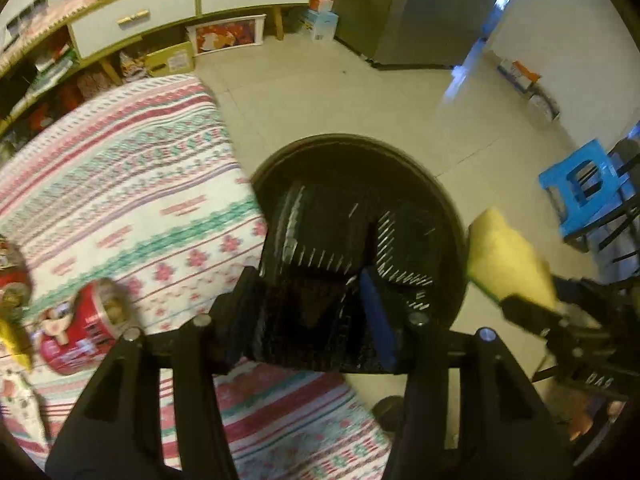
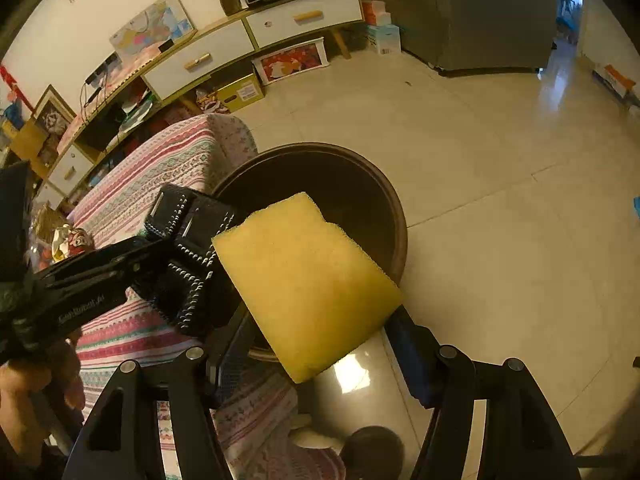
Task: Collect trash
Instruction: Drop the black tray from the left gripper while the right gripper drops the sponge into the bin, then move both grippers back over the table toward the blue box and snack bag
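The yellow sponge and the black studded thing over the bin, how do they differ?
The yellow sponge is pale, plain and spongy; the black studded object is dark with rows of shiny studs. The sponge sits in the right claw, the studded object in the left claw. Both hang above the dark bin.

Both wrist cameras look steeply down, close over the dark bin point(image 1: 360, 168), sharing it, the cloth point(image 1: 120, 184) and floor point(image 2: 500, 160).

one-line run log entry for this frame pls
phase: drop-off | right claw: shut on yellow sponge | left claw: grips black object | both above dark bin | red can on cloth
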Demonstrator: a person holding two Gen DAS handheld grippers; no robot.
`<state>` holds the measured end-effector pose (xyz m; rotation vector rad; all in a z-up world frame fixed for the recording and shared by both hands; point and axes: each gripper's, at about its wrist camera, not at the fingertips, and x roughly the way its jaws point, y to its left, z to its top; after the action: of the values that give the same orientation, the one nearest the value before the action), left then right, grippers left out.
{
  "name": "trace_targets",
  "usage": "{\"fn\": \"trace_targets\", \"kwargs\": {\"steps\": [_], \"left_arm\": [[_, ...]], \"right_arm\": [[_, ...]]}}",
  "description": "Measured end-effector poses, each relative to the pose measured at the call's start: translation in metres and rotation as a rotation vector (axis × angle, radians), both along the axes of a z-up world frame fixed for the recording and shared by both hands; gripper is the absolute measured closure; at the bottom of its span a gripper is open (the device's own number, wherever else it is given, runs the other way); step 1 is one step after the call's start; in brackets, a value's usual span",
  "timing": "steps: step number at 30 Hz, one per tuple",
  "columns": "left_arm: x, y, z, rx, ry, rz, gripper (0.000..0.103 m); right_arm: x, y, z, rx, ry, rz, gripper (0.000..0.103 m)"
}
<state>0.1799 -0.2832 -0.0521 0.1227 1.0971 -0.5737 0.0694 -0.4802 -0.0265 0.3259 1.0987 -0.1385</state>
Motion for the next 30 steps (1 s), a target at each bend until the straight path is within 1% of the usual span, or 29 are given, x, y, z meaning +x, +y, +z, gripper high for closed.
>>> {"fn": "trace_targets", "kwargs": {"steps": [2,3,4,8,12,14,18,19,20,21,24,30], "left_arm": [[-0.002,0.002,0.003,-0.016,-0.019,0.023,0.025],[-0.003,0.001,0.004,-0.027,-0.027,0.028,0.024],[-0.005,0.003,0.008,-0.041,-0.037,0.032,0.024],[-0.005,0.011,0.014,-0.042,-0.041,0.035,0.024],[-0.011,0.034,0.018,-0.042,-0.039,0.043,0.023],[-0.015,0.047,0.019,-0.039,-0.047,0.043,0.018],[-0.023,0.074,0.020,-0.023,-0.065,0.045,0.016],[-0.025,0.080,0.021,-0.024,-0.063,0.049,0.012],[-0.028,0.089,0.022,-0.019,-0.058,0.058,0.006],[-0.031,0.097,0.023,-0.021,-0.059,0.063,0.004],[-0.040,0.118,0.029,-0.016,-0.076,0.076,0.004],[-0.048,0.166,0.036,-0.003,-0.091,0.115,0.003]], "right_arm": [[0.004,-0.003,-0.002,0.002,0.004,-0.005,0.036],[0.004,-0.004,-0.003,0.003,0.006,-0.010,0.036],[0.004,-0.006,-0.004,0.004,0.008,-0.013,0.036],[0.006,-0.007,-0.007,0.001,0.020,-0.019,0.036],[0.011,0.000,-0.013,-0.010,0.042,-0.017,0.036],[0.015,0.005,-0.016,-0.018,0.053,-0.012,0.036],[0.022,0.016,-0.020,-0.045,0.068,0.005,0.034],[0.023,0.018,-0.021,-0.052,0.070,0.009,0.034],[0.024,0.021,-0.021,-0.060,0.069,0.013,0.034],[0.026,0.024,-0.022,-0.063,0.069,0.018,0.032],[0.028,0.031,-0.024,-0.064,0.072,0.029,0.026],[0.036,0.054,-0.019,-0.093,0.075,0.076,0.023]]}}
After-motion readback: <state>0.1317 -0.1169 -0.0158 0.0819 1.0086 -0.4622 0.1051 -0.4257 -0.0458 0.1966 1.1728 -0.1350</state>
